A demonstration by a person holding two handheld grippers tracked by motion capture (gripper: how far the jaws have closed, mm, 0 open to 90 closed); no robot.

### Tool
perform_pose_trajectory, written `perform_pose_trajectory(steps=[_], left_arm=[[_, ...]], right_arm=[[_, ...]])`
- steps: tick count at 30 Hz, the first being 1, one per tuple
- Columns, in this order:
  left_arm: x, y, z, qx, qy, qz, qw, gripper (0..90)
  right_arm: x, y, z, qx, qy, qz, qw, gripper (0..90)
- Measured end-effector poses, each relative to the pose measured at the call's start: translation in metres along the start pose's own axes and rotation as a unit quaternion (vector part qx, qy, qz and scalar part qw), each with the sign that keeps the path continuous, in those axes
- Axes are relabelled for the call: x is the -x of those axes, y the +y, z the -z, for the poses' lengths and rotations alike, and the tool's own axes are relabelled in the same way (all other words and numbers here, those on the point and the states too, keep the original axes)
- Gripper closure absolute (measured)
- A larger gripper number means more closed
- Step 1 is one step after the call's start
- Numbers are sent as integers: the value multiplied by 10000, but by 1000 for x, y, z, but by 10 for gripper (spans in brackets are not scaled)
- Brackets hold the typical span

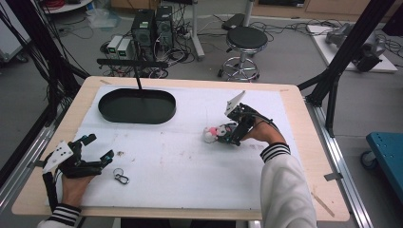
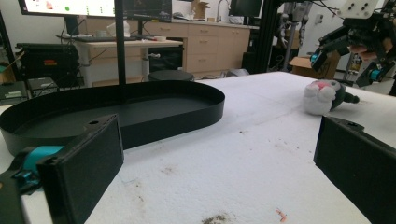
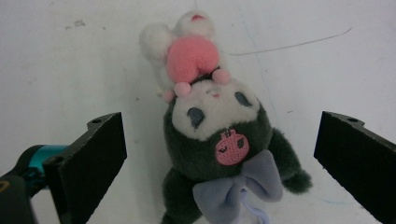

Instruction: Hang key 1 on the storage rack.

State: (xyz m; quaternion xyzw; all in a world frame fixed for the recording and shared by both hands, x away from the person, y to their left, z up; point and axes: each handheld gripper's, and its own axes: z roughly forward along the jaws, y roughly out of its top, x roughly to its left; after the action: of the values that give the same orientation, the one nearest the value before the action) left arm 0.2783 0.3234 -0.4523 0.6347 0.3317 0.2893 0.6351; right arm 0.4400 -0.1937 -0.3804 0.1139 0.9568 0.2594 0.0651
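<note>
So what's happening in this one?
A person at a table holds a claw in each hand. The right claw is down over a small plush toy lying on the white mat, jaws wide open either side of it and not yet gripping. The left claw rests open near the table's front left, close to a metal clip. A black oval tray sits at the back.

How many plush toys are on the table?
1: a dark plush toy with a pink and white body lies on the white mat between the open right gripper jaws, untouched.
</note>
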Motion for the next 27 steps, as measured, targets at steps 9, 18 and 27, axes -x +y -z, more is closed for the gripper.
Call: perform_pose_trajectory(steps=[9,18,27], left_arm=[[0,0,0,-4,6,28,10000,19],[0,0,0,-7,0,34,10000,19],[0,0,0,-2,8,36,10000,19]], right_arm=[[2,0,-16,-239,67,124,9996,16],[5,-2,-26,-373,125,89,9992,21],[9,-4,-30,-349,177,-54,9992,65]])
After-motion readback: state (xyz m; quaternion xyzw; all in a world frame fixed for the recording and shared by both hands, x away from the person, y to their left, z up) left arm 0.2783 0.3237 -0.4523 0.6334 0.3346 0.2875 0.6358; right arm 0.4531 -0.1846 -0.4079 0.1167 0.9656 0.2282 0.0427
